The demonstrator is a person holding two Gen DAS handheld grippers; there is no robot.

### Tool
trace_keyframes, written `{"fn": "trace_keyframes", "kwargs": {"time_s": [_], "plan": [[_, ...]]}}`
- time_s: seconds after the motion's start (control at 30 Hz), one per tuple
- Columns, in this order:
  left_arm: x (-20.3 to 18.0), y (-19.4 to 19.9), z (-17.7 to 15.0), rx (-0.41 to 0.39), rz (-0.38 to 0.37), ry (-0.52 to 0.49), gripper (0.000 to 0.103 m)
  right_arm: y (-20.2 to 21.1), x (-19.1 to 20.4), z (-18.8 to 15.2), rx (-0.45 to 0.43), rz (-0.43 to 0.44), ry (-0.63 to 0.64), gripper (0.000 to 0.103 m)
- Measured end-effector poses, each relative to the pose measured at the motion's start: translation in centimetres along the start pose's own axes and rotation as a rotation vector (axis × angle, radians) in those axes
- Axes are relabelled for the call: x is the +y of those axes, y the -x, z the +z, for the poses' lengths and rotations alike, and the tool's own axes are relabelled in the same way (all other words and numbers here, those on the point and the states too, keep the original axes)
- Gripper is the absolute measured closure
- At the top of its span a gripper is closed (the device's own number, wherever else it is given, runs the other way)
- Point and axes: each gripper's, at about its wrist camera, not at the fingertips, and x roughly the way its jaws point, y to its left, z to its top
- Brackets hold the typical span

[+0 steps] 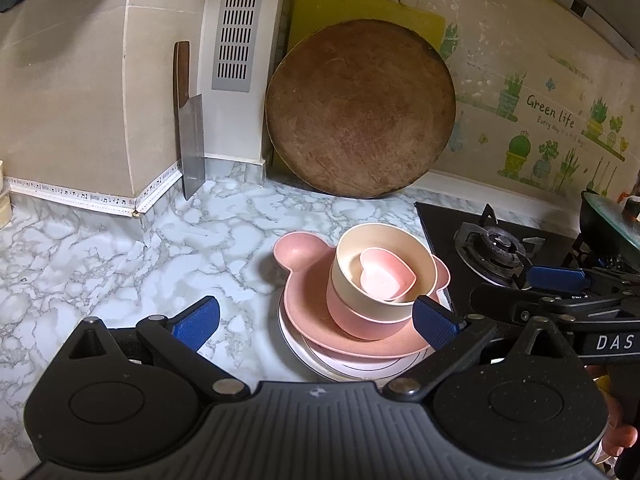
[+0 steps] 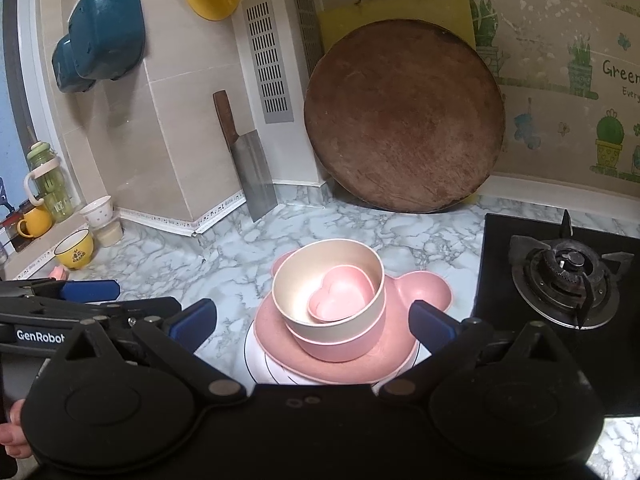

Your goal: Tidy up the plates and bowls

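Note:
A stack of dishes stands on the marble counter. A white plate [image 1: 352, 366] [image 2: 256, 356] lies at the bottom, a pink bear-eared plate [image 1: 300, 260] [image 2: 424, 292] on it. On that sit a pink bowl [image 1: 360, 322] [image 2: 336, 346], a cream bowl [image 1: 372, 264] [image 2: 304, 280] and a small pink heart-shaped dish [image 1: 384, 276] [image 2: 338, 294], nested. My left gripper [image 1: 316, 318] is open and empty, just left of and before the stack. My right gripper [image 2: 314, 320] is open and empty, its fingers straddling the stack's near side.
A round wooden board [image 1: 360, 108] [image 2: 404, 120] and a yellow board [image 1: 304, 12] lean on the back wall. A cleaver [image 1: 191, 152] [image 2: 256, 172] leans in the corner. A gas hob [image 1: 496, 248] [image 2: 560, 272] lies right of the stack. Cups [image 2: 76, 248] stand at far left.

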Motion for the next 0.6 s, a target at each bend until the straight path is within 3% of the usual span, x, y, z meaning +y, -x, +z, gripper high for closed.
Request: {"fn": "trace_keyframes", "kwargs": {"time_s": [0.6], "plan": [[0.42,0.15,0.00,-0.005,-0.021,0.000,0.000,-0.16,-0.20,-0.03,0.008,-0.021,-0.020,0.000]]}}
